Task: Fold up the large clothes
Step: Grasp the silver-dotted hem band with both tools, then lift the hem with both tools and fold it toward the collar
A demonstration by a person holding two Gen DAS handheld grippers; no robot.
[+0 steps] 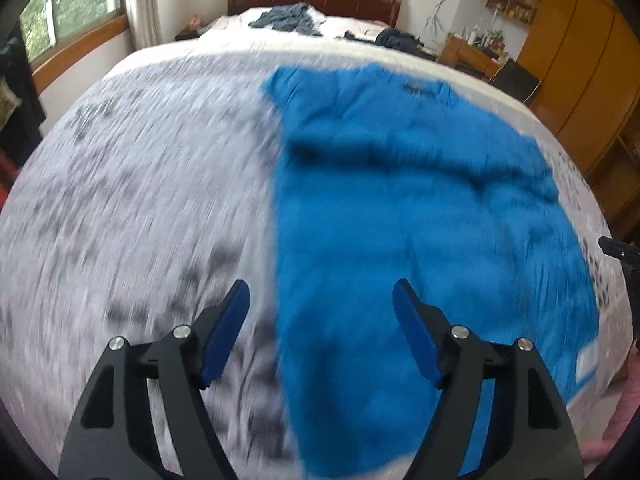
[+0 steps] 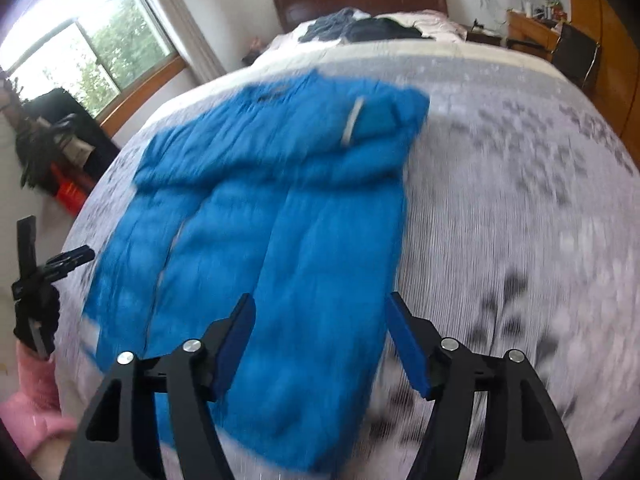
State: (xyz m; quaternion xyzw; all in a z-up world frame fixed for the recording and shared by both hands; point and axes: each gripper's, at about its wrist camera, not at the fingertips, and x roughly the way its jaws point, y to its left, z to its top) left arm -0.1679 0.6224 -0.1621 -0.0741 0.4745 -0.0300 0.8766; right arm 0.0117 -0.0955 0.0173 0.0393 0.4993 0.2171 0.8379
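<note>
the blue garment (image 1: 420, 216), perhaps a jacket though blur hides detail, lies spread flat on the patterned bedspread (image 1: 140, 200). the left gripper (image 1: 320, 312) hangs over the garment's left edge, fingers apart, empty. the right gripper (image 2: 320, 320) hangs over its right edge, likewise spread and grasping nothing.

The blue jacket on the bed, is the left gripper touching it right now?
Cannot tell. In the left wrist view the left gripper is open with nothing between its fingers, over the blue jacket edge, but motion blur hides any gap above the cloth.
</note>
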